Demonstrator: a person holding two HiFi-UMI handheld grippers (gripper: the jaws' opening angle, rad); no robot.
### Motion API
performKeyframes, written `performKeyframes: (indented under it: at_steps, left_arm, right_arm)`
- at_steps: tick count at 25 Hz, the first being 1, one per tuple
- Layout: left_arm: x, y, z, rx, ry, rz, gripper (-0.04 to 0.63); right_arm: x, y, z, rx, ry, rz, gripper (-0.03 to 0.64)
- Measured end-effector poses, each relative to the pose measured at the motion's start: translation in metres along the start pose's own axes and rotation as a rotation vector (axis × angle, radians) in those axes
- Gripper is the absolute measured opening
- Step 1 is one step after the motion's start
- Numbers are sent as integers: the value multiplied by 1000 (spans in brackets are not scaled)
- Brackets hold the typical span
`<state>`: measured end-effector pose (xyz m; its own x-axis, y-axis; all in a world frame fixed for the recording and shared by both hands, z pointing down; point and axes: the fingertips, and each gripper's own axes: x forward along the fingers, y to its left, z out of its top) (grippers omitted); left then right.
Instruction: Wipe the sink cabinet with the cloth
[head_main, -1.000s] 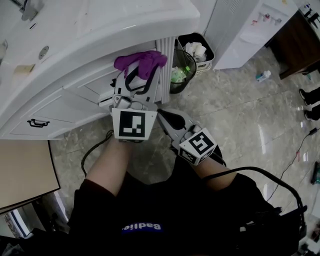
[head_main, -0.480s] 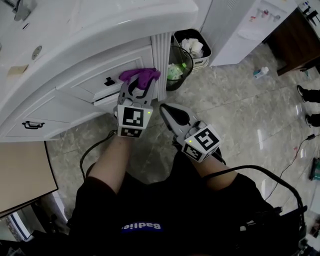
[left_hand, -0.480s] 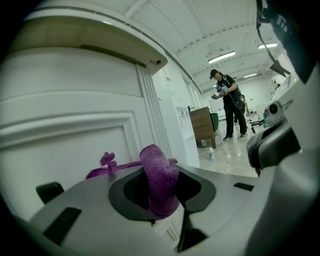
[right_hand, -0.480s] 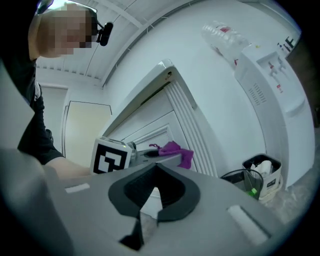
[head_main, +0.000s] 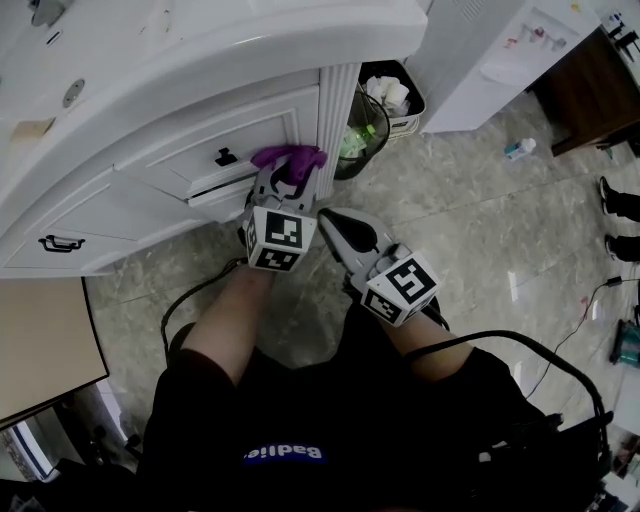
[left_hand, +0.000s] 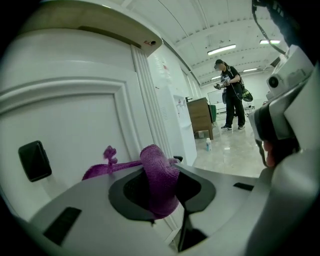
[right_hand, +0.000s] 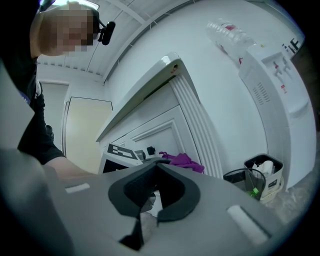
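Left gripper (head_main: 284, 176), clamping the cloth (head_main: 290, 157), has dropped along the sink cabinet's (head_main: 240, 115) right edge. Right gripper (head_main: 334, 222) closed, empty. The bunched cloth may slip free

The right claw (right_hand: 156, 165) has its jaws together with nothing between them. Beyond the tips, a purple cloth (right_hand: 183, 161) sits against the white sink cabinet (right_hand: 159, 131). A rubbish bin (right_hand: 261, 176) stands to the right.

Wire bin (head_main: 372, 150) holding rubbish (head_main: 352, 145) — small bottle (head_main: 520, 149) on floor (head_main: 470, 230)

Sink cabinet (head_main: 130, 200) L side off-frame
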<state>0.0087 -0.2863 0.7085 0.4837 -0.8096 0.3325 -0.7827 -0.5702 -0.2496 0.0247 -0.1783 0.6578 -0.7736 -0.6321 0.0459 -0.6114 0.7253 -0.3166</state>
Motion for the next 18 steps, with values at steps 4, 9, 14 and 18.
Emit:
performKeyframes:
  at_steps: [4,9,14,18]
  left_arm:
    - [-2,-2,-9,-9,3,-13,110]
    - [-26,10,10,-45,-92,7,110]
    - [-71,23,51,-56,-179,-8,110]
    - [-119,41,84,-150,-194,8,110]
  right_arm:
    - [1,1,6,-11,-21,-19,0]
    - [-6,3,26,-28,-54,-27,0]
    - [-6,1,25,-12,28,-95,0]
    - [-3,27,50,-19,133,-93,0]
